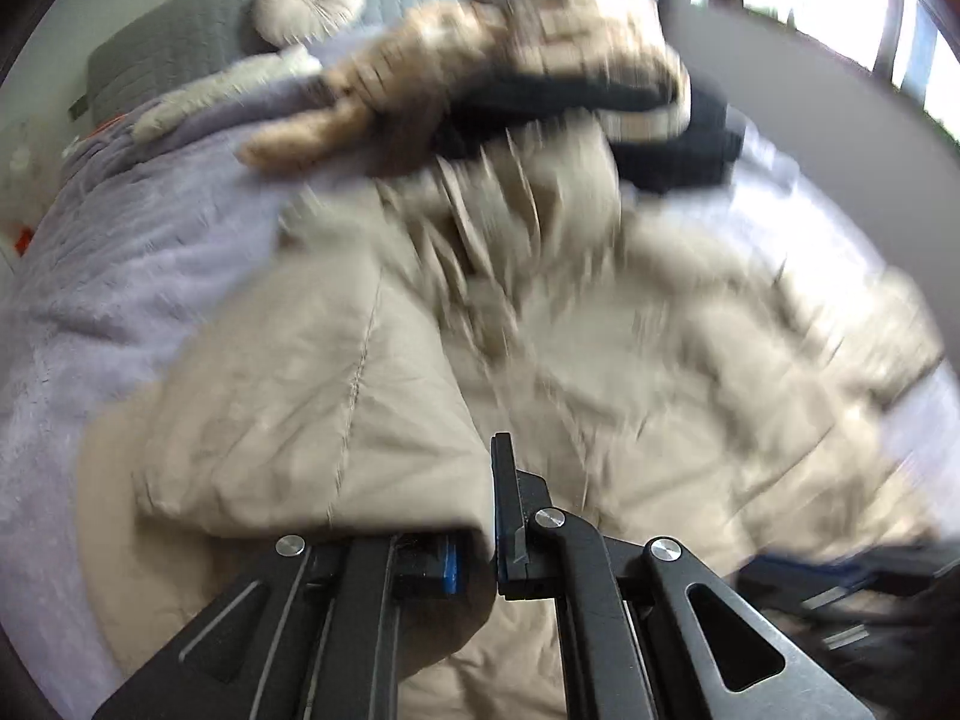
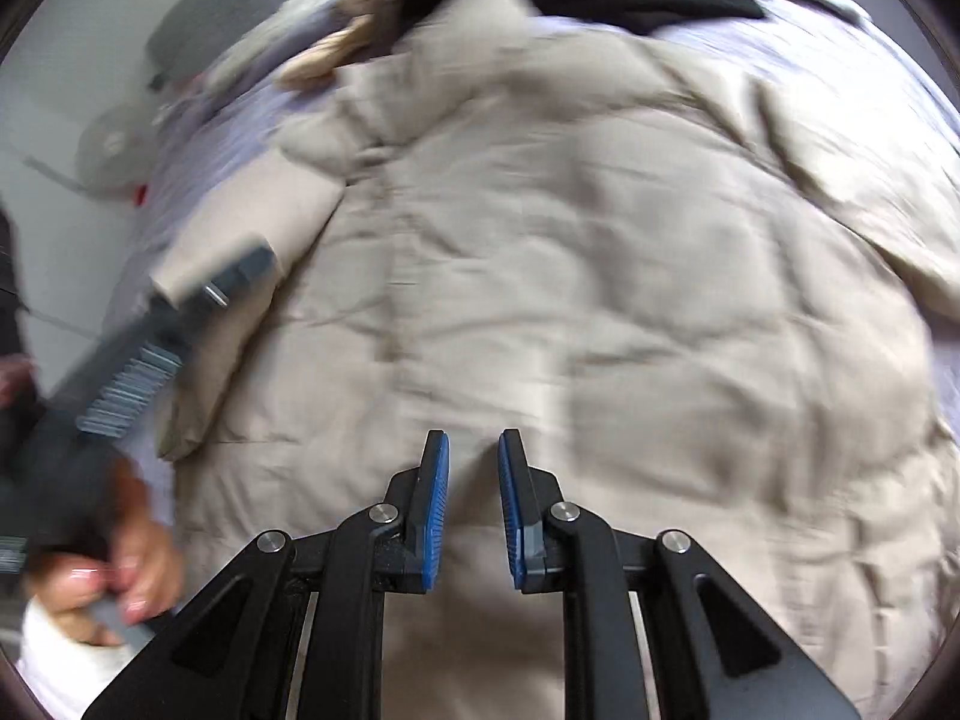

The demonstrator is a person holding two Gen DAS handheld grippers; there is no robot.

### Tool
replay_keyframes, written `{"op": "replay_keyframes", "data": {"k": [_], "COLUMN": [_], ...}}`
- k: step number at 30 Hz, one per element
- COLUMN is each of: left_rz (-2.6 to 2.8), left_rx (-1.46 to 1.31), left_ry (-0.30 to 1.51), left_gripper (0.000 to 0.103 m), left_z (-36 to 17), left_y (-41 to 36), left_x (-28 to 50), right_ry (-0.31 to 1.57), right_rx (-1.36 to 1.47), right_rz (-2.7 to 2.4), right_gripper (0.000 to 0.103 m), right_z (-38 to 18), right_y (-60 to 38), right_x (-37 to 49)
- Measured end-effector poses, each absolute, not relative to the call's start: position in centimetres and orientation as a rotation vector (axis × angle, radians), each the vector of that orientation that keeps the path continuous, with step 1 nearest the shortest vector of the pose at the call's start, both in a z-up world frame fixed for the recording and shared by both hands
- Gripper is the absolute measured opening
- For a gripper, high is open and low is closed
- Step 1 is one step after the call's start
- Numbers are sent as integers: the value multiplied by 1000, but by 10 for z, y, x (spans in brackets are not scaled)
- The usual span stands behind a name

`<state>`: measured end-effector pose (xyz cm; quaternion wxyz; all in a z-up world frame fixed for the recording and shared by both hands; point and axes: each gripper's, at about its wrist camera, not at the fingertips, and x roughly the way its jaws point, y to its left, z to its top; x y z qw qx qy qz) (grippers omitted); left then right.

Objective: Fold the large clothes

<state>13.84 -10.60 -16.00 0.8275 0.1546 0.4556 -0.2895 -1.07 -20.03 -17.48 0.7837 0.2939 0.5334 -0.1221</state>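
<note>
Right wrist view, beige coat [image 2: 600,276] lengthwise, collar far

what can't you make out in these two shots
- Pile of clothes behind the beige coat: left wrist view, motion blur; separate items unclear.
- Left gripper left finger: the coat sleeve covers it.
- Coat hem: right wrist view, right gripper and bottom edge hide it.
- Round object, left edge: too blurred.

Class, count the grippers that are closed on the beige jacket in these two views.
1. The left gripper is clamped on a fold of the beige jacket. The right gripper hangs open above the jacket's back, gripping nothing.
</note>
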Motion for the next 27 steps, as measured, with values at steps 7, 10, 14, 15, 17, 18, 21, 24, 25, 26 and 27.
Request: {"op": "replay_keyframes", "data": {"k": [7, 10, 14, 15, 17, 18, 21, 24, 25, 26, 27], "left_rz": [-616, -607, -394, -326, -200, -159, -75, -66, -70, -72, -76], "left_rx": [354, 303, 193, 150, 86, 63, 12, 21, 28, 33, 36], "left_ry": [940, 889, 851, 880, 968, 1001, 1092, 1107, 1106, 1102, 1098], "left_gripper": [89, 89, 89, 89, 89, 89, 89, 89, 89, 89, 89], "left_z": [-156, -133, -113, -116, -135, -145, -179, -197, -200, -201, -201], "left_y": [-89, -62, 12, 34, 71, 83, 111, 115, 114, 114, 113], "left_x": [104, 96, 114, 125, 147, 155, 166, 162, 160, 158, 156], "right_ry": [1138, 1104, 980, 957, 957, 979, 970, 950, 949, 948, 947], "right_rx": [604, 491, 195, 81, -96, -207, -443, -548, -499, -448, -378], "right_rz": [-262, -249, -141, -112, -81, -64, -70, -174, -252, -306, -370], "right_gripper": [22, 63, 80, 80, 83, 83, 83, 83, 83, 83, 83], "right_z": [-172, -149, -108, -102, -106, -117, -148, -172, -173, -172, -169], "right_y": [-201, -182, -122, -98, -63, -41, -6, -5, -22, -36, -56], "right_x": [-7, -15, 13, 27, 46, 60, 85, 116, 124, 127, 128]}}
